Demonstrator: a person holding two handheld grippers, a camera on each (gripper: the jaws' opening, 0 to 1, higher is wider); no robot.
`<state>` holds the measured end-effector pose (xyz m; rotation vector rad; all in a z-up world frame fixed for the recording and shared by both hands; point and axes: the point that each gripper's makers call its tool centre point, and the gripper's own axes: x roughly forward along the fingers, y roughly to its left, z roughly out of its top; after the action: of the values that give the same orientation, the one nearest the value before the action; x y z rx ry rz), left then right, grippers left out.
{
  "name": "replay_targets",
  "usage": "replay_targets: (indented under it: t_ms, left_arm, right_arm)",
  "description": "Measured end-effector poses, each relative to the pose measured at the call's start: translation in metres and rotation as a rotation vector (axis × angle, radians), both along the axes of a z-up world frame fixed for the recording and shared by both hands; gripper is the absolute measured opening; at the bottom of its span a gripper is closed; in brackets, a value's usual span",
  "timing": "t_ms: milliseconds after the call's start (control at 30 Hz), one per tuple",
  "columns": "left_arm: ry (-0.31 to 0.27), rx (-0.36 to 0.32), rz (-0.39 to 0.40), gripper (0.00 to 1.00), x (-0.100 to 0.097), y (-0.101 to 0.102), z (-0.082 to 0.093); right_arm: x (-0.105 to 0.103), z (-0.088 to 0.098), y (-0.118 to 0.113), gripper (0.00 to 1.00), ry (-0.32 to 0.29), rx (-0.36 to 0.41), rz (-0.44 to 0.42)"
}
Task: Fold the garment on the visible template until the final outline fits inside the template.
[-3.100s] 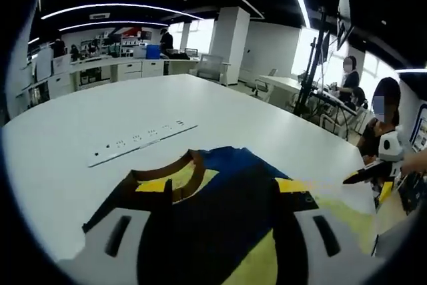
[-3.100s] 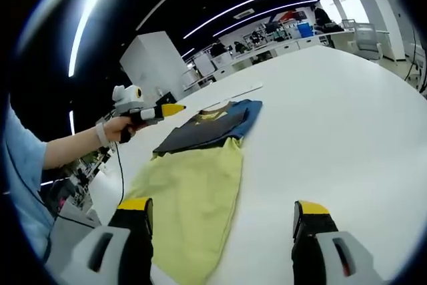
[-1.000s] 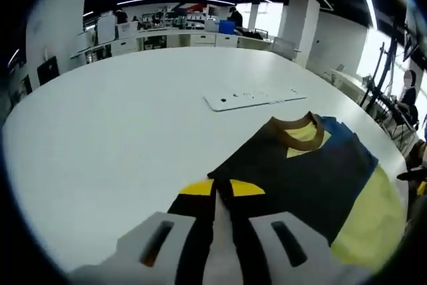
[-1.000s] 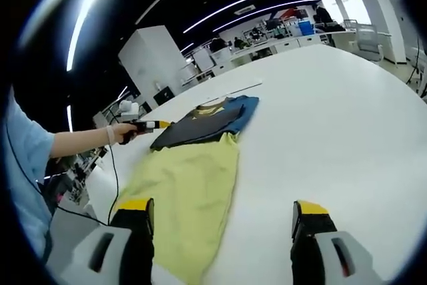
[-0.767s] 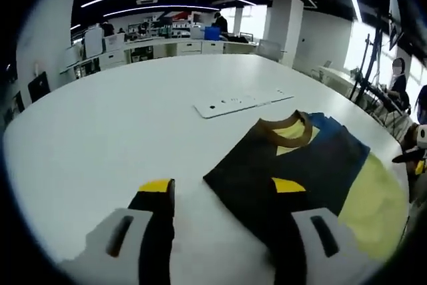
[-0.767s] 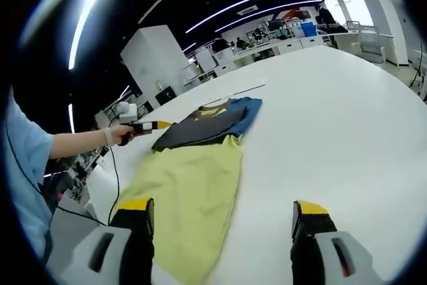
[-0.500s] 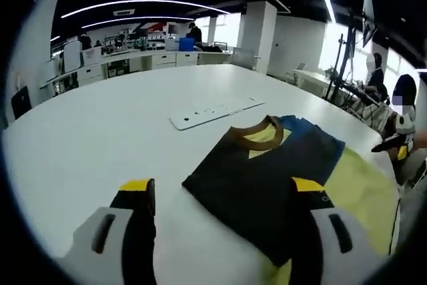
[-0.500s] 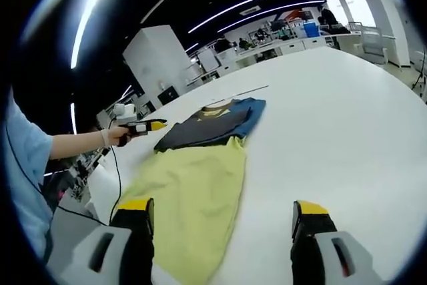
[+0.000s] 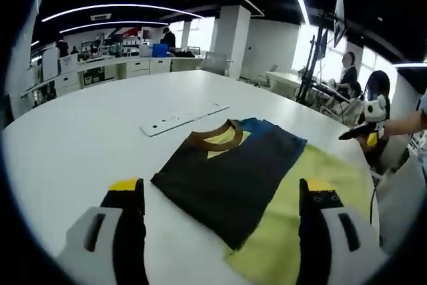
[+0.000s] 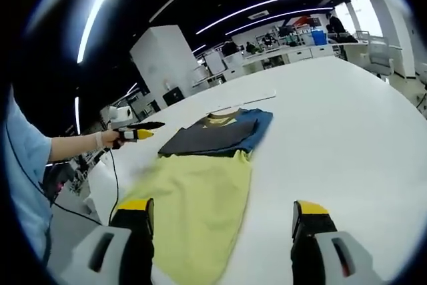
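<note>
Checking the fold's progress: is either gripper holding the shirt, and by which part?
Nothing is held. Left gripper and right gripper are open, clear of the yellow, black and blue shirt.

Our garment (image 9: 233, 181) lying flat at mid-frame, black panel folded across its upper half, brown collar toward the top, blue edge beside it, yellow body (image 10: 193, 201) spreading lower right
</note>
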<state>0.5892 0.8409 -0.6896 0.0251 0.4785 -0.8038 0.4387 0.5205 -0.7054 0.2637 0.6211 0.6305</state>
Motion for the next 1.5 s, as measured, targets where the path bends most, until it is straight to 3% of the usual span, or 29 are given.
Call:
replay_targets:
  t_ms: [333,500,733,933,1167,1500]
  left_arm:
    - [0.011,-0.034,0.021,0.89,-0.073,0.018,0.013]
    - [-0.006,-0.082,0.099,0.88,-0.099,0.038,0.030]
    - [-0.010,-0.120,0.089,0.85,-0.142,0.041,0.045]
    - [0.030,-0.065,0.063,0.85,-0.184,0.032,0.029]
    - [0.039,-0.067,0.039,0.84,-0.211,0.026,0.024]
    - [0.046,-0.056,0.057,0.82,-0.225,0.024,0.016]
  right_arm:
    - [-0.003,0.015,0.005,0.85,-0.039,-0.013,0.030]
    - [-0.005,0.026,0.009,0.84,-0.060,-0.010,0.048]
    - [-0.008,0.039,0.012,0.83,-0.090,-0.032,0.076]
    - [-0.017,0.043,0.013,0.82,-0.104,-0.020,0.071]
    - [-0.037,0.037,0.006,0.82,-0.087,-0.021,0.063]
    - [-0.045,0.037,-0.006,0.82,-0.091,-0.033,0.057]
